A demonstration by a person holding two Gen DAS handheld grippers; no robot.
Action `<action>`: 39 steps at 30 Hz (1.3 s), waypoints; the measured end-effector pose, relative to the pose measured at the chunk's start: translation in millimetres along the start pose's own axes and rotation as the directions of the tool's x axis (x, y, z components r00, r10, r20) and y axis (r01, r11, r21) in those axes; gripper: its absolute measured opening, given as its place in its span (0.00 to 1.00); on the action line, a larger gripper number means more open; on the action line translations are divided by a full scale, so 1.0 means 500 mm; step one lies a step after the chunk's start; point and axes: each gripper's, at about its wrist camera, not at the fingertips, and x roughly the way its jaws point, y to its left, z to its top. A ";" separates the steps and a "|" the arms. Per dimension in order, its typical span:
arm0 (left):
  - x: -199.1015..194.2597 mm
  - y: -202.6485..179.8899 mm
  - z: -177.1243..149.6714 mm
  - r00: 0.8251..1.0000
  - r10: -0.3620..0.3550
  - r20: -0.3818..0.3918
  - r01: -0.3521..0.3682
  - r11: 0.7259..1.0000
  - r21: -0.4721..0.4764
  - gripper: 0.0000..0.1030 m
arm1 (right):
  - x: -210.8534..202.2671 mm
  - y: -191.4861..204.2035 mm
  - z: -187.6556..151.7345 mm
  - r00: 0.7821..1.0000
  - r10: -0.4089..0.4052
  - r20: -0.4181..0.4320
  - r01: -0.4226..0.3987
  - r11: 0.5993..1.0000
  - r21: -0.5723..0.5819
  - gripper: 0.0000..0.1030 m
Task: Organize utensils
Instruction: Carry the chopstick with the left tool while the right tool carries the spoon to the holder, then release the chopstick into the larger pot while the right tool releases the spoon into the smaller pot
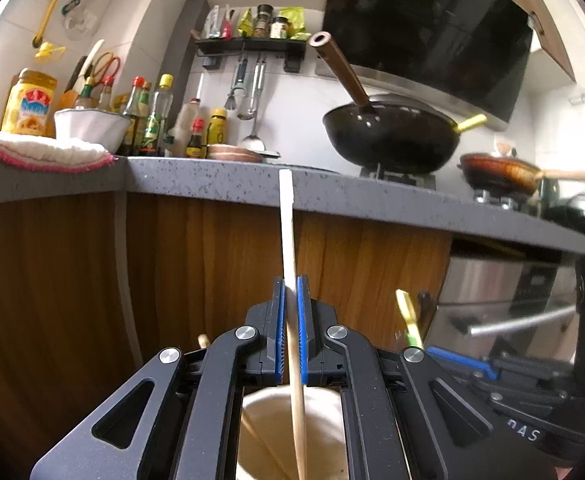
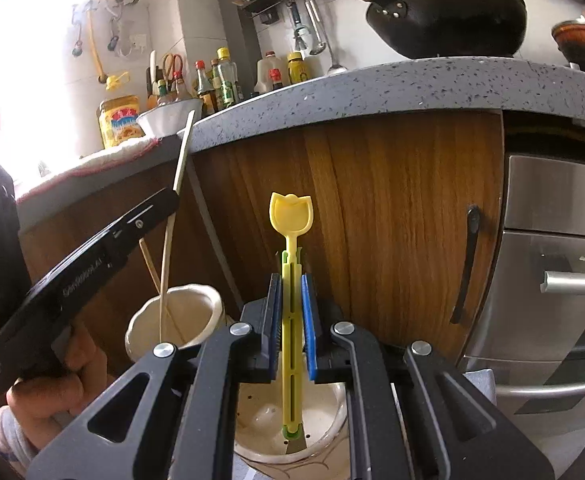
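My left gripper is shut on a pale wooden chopstick that stands upright, its lower end reaching into a cream ceramic holder below the jaws. The same chopstick and holder show at the left of the right wrist view, with another thin stick in the holder. My right gripper is shut on a yellow plastic utensil with a tulip-shaped top, held upright over a second cream holder with drain holes in its bottom.
A grey speckled counter runs above wooden cabinet doors. On it stand sauce bottles, a white bowl, a black wok and a brown pan. A steel oven is at the right.
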 end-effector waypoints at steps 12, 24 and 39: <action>-0.022 0.004 -0.077 0.995 0.021 -0.101 -0.018 0.999 0.029 0.06 | -0.009 0.018 -0.057 0.996 -0.042 -0.075 0.039 0.998 -0.049 0.09; -0.022 -0.014 -0.081 0.983 0.061 -0.172 -0.041 0.992 0.118 0.07 | 0.014 0.023 -0.060 0.983 -0.081 -0.164 0.069 0.995 -0.076 0.09; -0.150 -0.007 -0.085 0.982 0.051 -0.183 -0.019 0.985 0.171 0.22 | -0.110 -0.006 -0.081 0.987 -0.060 -0.150 0.055 0.998 -0.038 0.22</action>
